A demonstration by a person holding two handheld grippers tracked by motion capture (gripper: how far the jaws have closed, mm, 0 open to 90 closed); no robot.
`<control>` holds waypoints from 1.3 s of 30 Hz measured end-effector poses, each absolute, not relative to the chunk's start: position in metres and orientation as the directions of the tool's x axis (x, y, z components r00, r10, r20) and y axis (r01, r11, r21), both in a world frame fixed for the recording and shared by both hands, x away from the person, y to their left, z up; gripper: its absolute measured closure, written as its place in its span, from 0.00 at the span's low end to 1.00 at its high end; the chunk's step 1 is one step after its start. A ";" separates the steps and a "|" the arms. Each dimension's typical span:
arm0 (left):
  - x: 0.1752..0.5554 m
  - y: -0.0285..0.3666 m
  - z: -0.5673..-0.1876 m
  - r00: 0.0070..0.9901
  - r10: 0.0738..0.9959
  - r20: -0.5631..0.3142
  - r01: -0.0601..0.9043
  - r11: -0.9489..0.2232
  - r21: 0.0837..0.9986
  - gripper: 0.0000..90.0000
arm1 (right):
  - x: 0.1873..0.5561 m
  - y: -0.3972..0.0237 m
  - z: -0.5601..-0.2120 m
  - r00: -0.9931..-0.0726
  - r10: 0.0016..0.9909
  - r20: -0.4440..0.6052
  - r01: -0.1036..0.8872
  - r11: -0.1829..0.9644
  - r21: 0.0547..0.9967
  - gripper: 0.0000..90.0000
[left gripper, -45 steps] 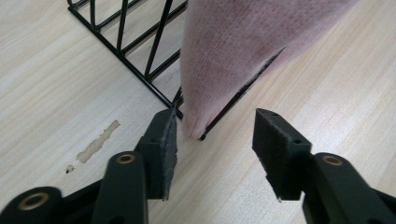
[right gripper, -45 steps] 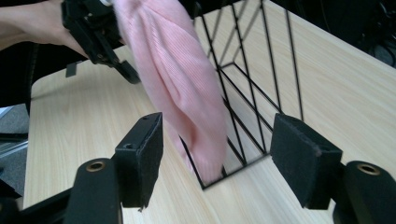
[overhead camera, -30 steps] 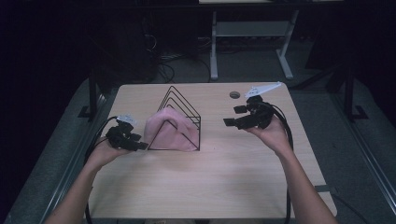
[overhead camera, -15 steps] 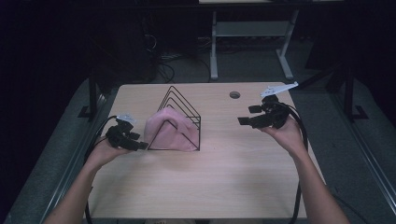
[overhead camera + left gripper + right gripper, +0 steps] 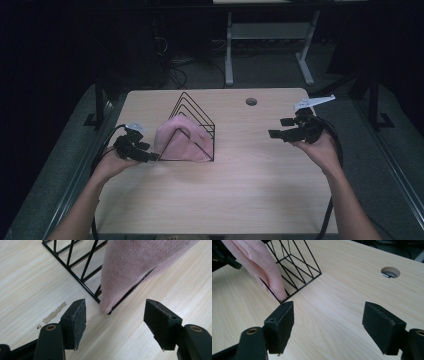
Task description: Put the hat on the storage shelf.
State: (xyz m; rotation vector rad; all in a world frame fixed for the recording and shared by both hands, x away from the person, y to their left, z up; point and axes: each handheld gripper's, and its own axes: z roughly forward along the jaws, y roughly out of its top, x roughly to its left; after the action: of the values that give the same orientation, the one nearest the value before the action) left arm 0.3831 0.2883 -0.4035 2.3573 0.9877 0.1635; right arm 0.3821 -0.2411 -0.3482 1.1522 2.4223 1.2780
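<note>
Between the 2 parted pads of the left gripper (image 5: 115,323), nothing is gripped; the jaws have just been opening, and the lower corner of the pink knitted cloth (image 5: 132,267) is seen just ahead of them, free of both pads. That cloth is draped over the black wire rack (image 5: 192,127), a set of nested triangular frames standing on the wooden table (image 5: 235,200), so that the fabric hangs down both slopes and ends at the rack's base wire. Farther from this tool, well apart across the table, the right gripper (image 5: 286,128) is held above the surface with its jaws likewise spread and nothing between them; in the right gripper view the rack (image 5: 295,270) and the cloth (image 5: 265,267) lie ahead and to the left.

The cloth is judged to be light, soft and limp, with a fuzzy knit that should not slip on the pads. It would be best taken at the hanging corner or hem nearest the left gripper, where a single fold can be pinched. The rack is judged light and rigid; a snagged knit could drag or tip it if the cloth is pulled.
</note>
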 end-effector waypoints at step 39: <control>0.357 0.302 -0.416 0.689 0.714 -0.126 0.631 -0.505 0.588 0.30 | 0.318 -0.306 -0.412 -0.564 0.781 0.270 0.653 0.220 0.725 0.19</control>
State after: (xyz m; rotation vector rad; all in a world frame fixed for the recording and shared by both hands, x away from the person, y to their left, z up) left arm 0.3566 0.3023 -0.4161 2.2846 1.0264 0.1759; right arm 0.3179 -0.3061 -0.4123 1.3822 2.3312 1.2627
